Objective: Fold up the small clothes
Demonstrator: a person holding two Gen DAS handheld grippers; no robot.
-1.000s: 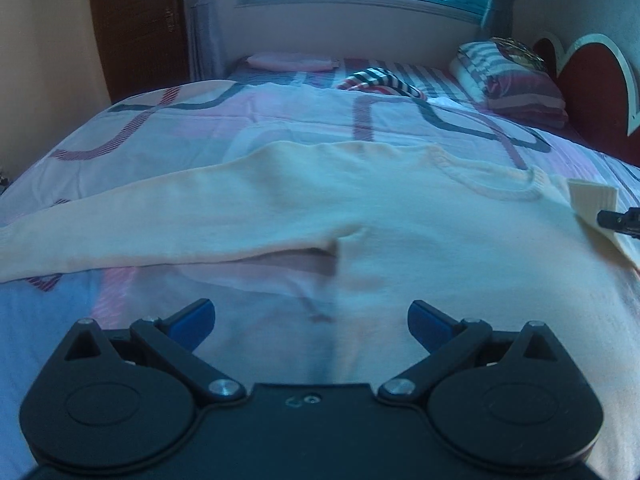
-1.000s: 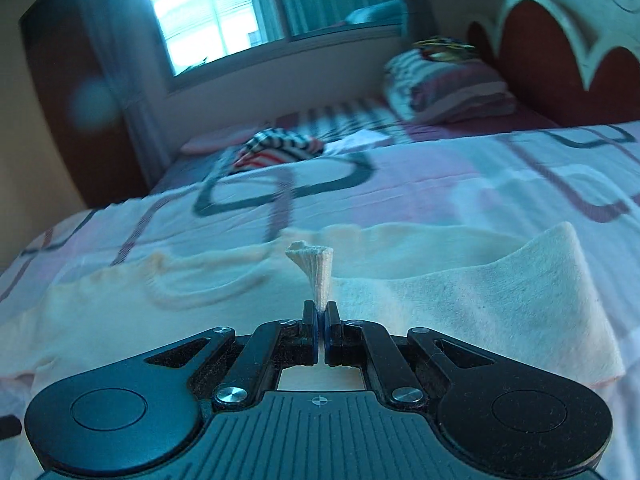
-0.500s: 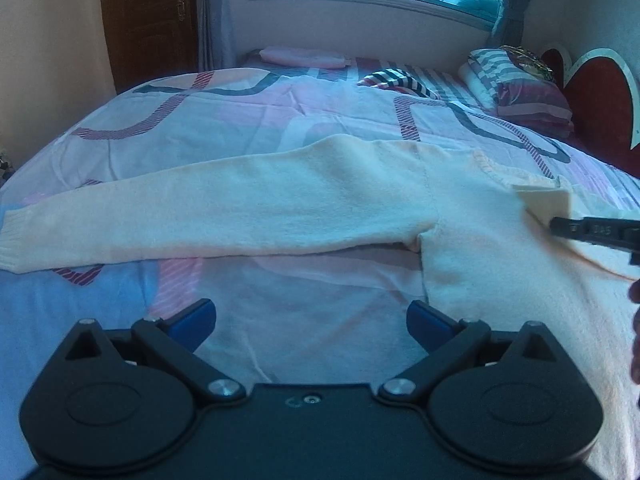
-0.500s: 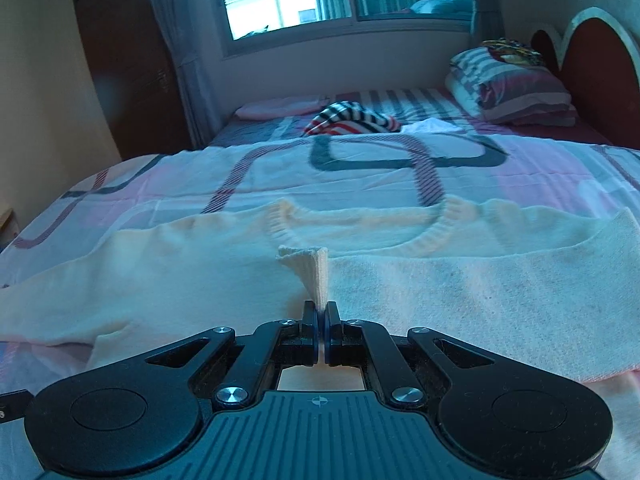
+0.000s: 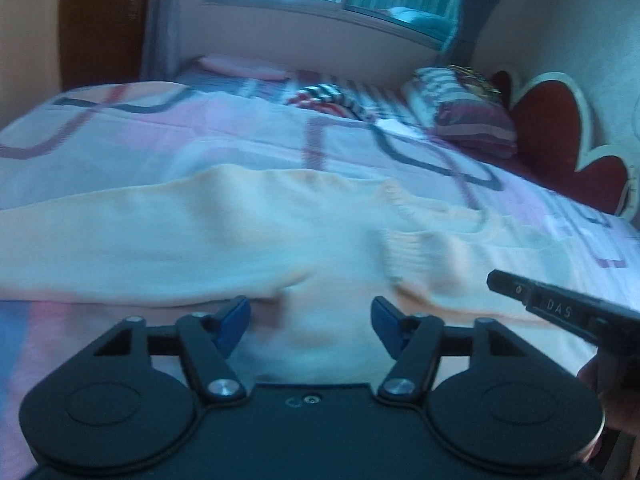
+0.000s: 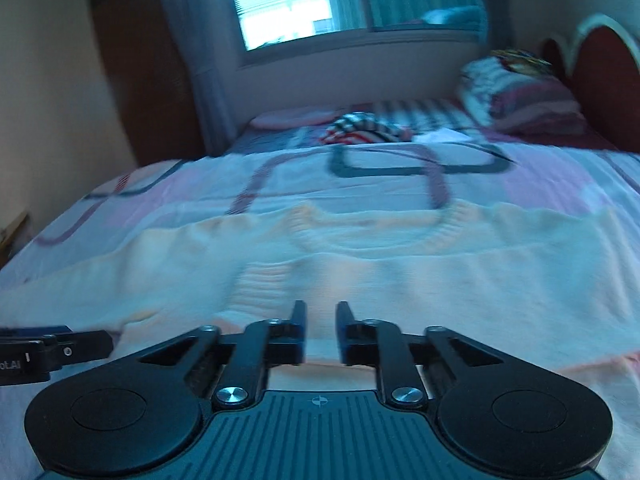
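- While it lies spread across the patterned bedspread (image 5: 248, 140), the cream sweater (image 5: 192, 240) has one sleeve stretched out to the left.
- The left gripper (image 5: 310, 320) hovers low over the sweater's body, fingers spread wide, holding nothing.
- The right gripper (image 6: 321, 322), fingers slightly parted and empty, sits just behind the folded-in ribbed cuff (image 6: 266, 280).

The right gripper (image 6: 321, 320) hovered over the sweater (image 6: 400, 272), fingers (image 6: 298, 314) slightly parted and holding nothing. The folded cuff (image 6: 264, 280) lay at eleven o'clock; the left gripper (image 6: 52, 350) showed at nine o'clock.
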